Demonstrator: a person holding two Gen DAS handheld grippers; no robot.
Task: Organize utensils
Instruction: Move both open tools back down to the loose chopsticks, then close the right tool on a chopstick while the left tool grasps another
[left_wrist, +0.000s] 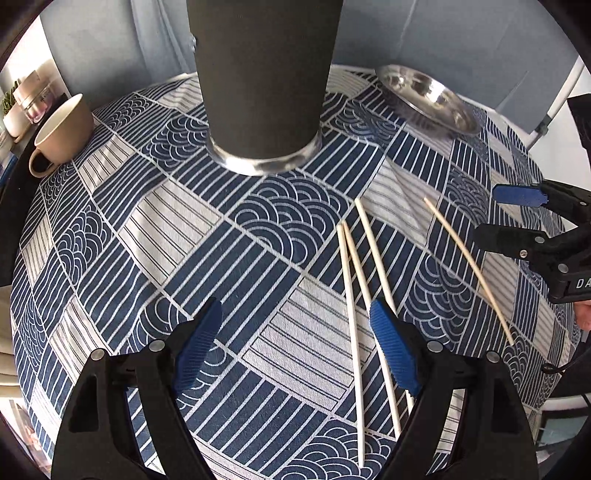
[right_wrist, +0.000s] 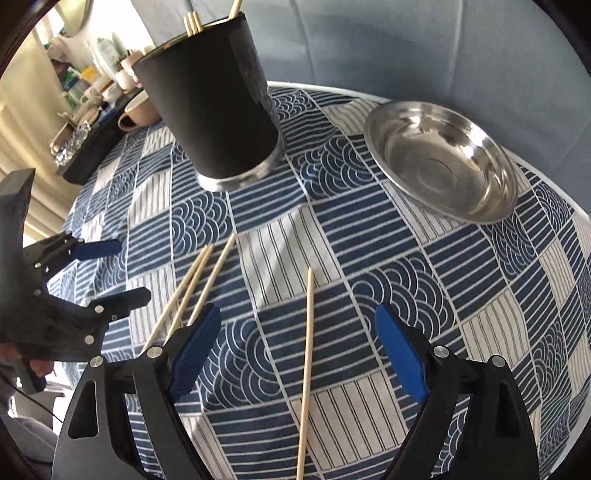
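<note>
Both jaws spread and empty, the right gripper straddles the lone chopstick on the tablecloth and should lower squarely before pinching, while the left gripper must shift toward the three chopsticks beside it.

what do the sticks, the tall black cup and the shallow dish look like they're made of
The chopsticks look like pale bare wood or bamboo, matte with no shine. The tall black cup has a matte dark wall, perhaps coated, over a bright metal band at its base. The dish looks like polished steel, with mirror-like reflections.
</note>
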